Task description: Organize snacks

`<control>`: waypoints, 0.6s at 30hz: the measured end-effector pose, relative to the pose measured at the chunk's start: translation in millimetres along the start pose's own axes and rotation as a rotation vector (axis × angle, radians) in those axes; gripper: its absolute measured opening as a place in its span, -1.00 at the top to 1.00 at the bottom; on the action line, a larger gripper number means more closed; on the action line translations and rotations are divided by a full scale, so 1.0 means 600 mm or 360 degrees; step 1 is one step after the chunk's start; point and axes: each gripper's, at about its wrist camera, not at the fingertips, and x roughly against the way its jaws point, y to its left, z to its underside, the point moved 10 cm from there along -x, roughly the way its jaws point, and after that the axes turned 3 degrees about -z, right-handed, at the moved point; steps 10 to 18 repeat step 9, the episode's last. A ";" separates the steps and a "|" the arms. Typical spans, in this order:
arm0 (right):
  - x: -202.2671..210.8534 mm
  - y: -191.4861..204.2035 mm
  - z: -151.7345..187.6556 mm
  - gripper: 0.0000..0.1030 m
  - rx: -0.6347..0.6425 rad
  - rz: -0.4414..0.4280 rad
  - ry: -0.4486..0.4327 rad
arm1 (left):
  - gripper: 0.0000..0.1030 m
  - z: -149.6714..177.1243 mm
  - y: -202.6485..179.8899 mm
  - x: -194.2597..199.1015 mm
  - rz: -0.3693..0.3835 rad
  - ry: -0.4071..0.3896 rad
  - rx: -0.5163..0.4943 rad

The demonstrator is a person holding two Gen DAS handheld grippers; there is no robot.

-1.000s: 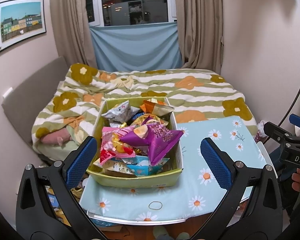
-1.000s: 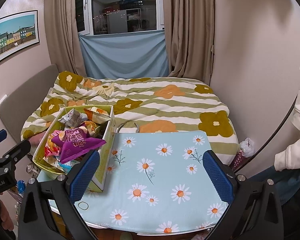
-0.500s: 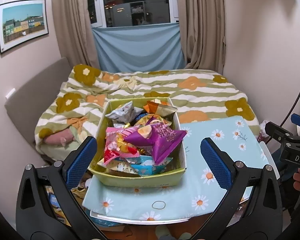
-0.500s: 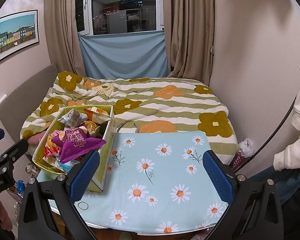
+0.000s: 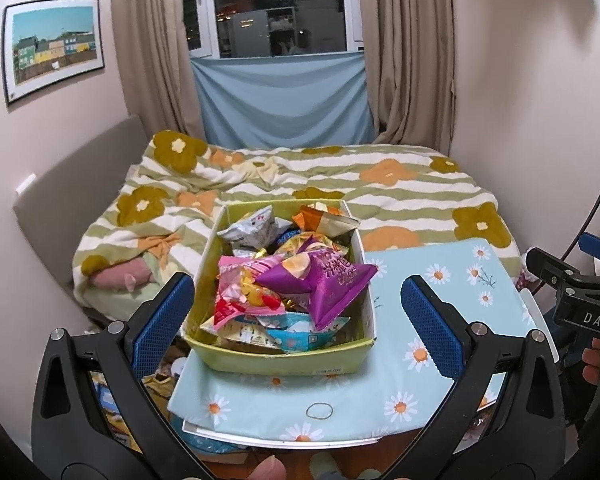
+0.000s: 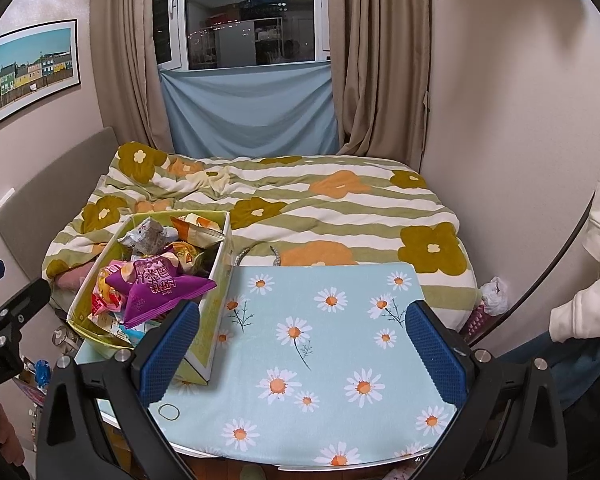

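on the small table covered with a light blue daisy cloth point(image 6: 324, 344) stood a yellow-green box point(image 5: 284, 356), at the left part of the table, close to the edge near the bed point(image 6: 340, 208). the box was full of snack packets piled over its rim. a purple packet point(image 5: 332, 280) lay on top, tilted, and touched a pink packet point(image 5: 240, 288) beside it. a silver packet point(image 5: 254, 230) and an orange packet point(image 5: 324, 220) were at the far end of the box, and a light blue packet point(image 5: 300, 330) was under the others at the near end.

the left gripper point(image 5: 296, 312) was held in front of the box with its two blue pads wide apart, and nothing was between them; the box appeared in the gap but the pads did not touch it. the right gripper point(image 6: 302, 334) was over the bare part of the cloth, to the right of the box, also wide open and holding nothing. its left pad point(image 6: 168, 344) appeared just in front of the box's near corner; contact could not be told.

a thin loop, maybe a rubber band point(image 5: 319, 411), lay on the cloth near the front edge. a cream sleeve point(image 6: 580, 304) showed at the right side.
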 end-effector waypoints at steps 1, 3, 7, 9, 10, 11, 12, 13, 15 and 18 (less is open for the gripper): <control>0.000 0.000 0.000 -0.99 0.0000 0.0001 0.0000 | -1.00 0.000 0.000 0.000 0.0002 -0.0002 -0.0002; 0.000 0.000 -0.001 -0.99 0.0002 0.0000 -0.0001 | -1.00 0.000 -0.001 0.000 0.0006 -0.0007 -0.0005; 0.000 -0.002 -0.001 -0.99 0.0003 0.0003 -0.0001 | -1.00 -0.001 0.001 0.001 0.0007 -0.0020 -0.0003; -0.001 -0.001 -0.001 -0.99 0.0003 0.0001 0.0001 | -1.00 -0.001 0.001 0.001 0.0006 -0.0018 -0.0001; -0.001 -0.001 -0.001 -0.99 0.0003 0.0001 0.0001 | -1.00 -0.001 0.001 0.001 0.0006 -0.0018 -0.0001; -0.001 -0.001 -0.001 -0.99 0.0003 0.0001 0.0001 | -1.00 -0.001 0.001 0.001 0.0006 -0.0018 -0.0001; -0.001 -0.001 -0.001 -0.99 0.0003 0.0001 0.0001 | -1.00 -0.001 0.001 0.001 0.0006 -0.0018 -0.0001; -0.001 -0.001 -0.001 -0.99 0.0003 0.0001 0.0001 | -1.00 -0.001 0.001 0.001 0.0006 -0.0018 -0.0001; -0.001 -0.001 -0.001 -0.99 0.0003 0.0001 0.0001 | -1.00 -0.001 0.001 0.001 0.0006 -0.0018 -0.0001; -0.001 -0.001 -0.001 -0.99 0.0003 0.0001 0.0001 | -1.00 -0.001 0.001 0.001 0.0006 -0.0018 -0.0001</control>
